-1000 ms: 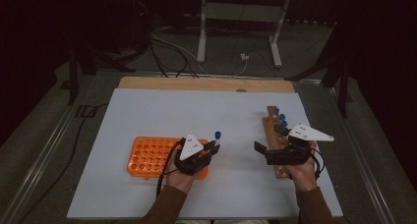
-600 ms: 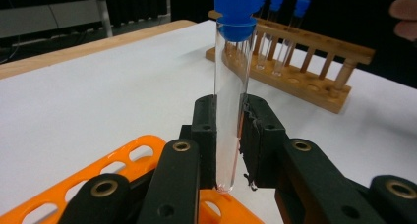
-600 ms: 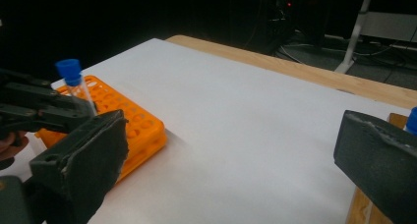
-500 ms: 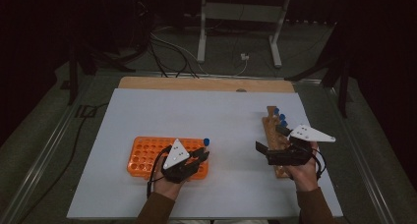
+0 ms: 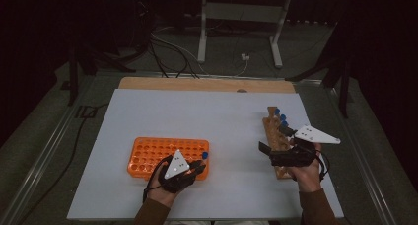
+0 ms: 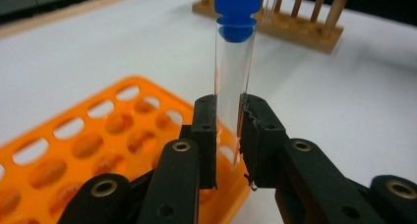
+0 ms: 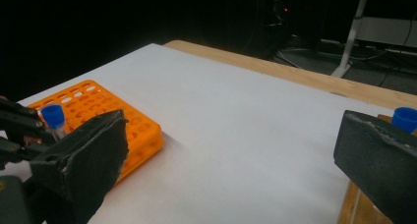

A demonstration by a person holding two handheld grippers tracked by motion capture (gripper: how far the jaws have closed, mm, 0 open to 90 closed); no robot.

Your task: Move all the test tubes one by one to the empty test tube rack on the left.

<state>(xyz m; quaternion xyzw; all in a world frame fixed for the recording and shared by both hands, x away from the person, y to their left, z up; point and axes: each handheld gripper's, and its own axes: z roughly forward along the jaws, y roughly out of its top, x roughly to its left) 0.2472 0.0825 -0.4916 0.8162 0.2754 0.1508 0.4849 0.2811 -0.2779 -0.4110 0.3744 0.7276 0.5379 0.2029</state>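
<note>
Just unlabelled tube (image 6: 234, 91), blue cap (image 6: 237, 10)

At lower centre of the frame, the left gripper (image 5: 197, 167) holds a blue-capped tube (image 5: 204, 156) over the right end of the orange rack (image 5: 148, 156). At right, the right gripper (image 5: 266, 153) rests against the wooden rack (image 5: 274, 131), all on the white table (image 5: 207, 116).

Colour-wise, the rack (image 5: 148, 156) is showing bright orange with rows of round holes, and the tube (image 6: 231, 81) is looking clear with a blue cap (image 6: 237, 8). Both tongs (image 6: 228, 135) (image 7: 231, 160) are showing up black with grey triangle plates, the counter (image 5: 207, 116) plain white, and the wooden rack (image 5: 276, 136) light tan.
</note>
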